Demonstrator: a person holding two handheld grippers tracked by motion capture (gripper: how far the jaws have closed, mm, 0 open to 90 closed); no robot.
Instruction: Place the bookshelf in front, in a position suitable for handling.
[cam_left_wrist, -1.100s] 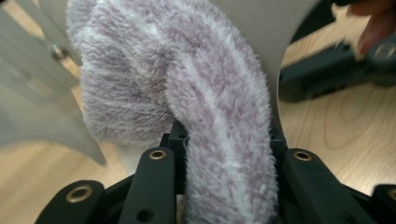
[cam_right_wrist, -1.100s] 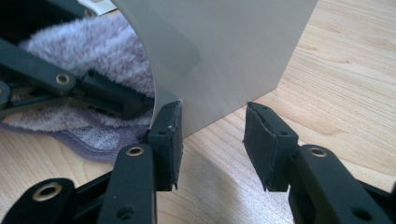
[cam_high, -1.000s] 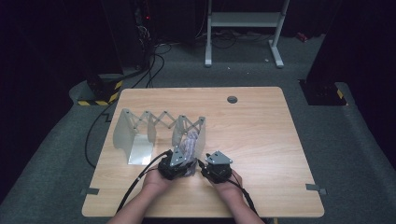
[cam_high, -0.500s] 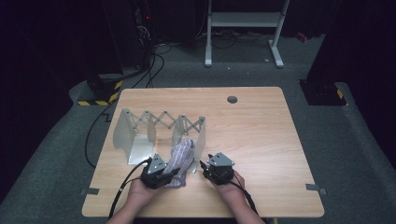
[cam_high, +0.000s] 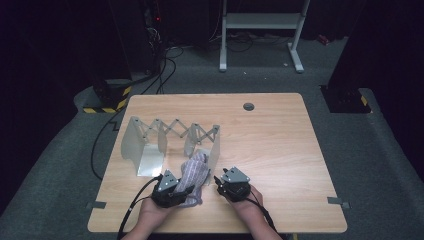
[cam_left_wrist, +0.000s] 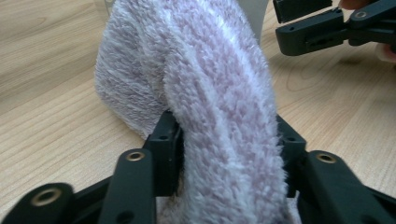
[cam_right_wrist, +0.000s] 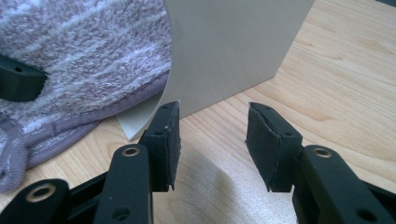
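Between the rack's end panel and your left gripper (cam_high: 172, 190) lies the towel (cam_high: 194, 172), a lilac fleecy cloth bunched into a rough roll on the table (cam_high: 280, 145). Its long axis runs from your left gripper up and away toward the rack (cam_high: 170, 137), so the far end rests against the rack's rightmost panel and the near end sits in your left jaws. Your left gripper's jaws have just been opening; in the left gripper view the towel (cam_left_wrist: 205, 93) fills the gap between the pads (cam_left_wrist: 169, 149), and I cannot tell whether they press on it or merely flank it. Your right gripper (cam_high: 231, 186) hovers just beside the towel's right edge, jaws apart with nothing between them; in the right gripper view its pads (cam_right_wrist: 164, 140) frame bare wood, with the towel's hemmed edge (cam_right_wrist: 74, 70) to the left and the grey panel (cam_right_wrist: 233, 51) straight ahead and close. Judging by this, your left hand is the nearer one and already straddles the cloth, while the right must swing left to reach the hem. Watch the panel: it stands upright and light, and a push along the towel's axis could shove the rack. Room is tight behind the towel, between the panels. To the right of the rack the tabletop is open wood out to the far edge and the small round hole (cam_high: 248, 106); the near edge lies close beneath your wrists.
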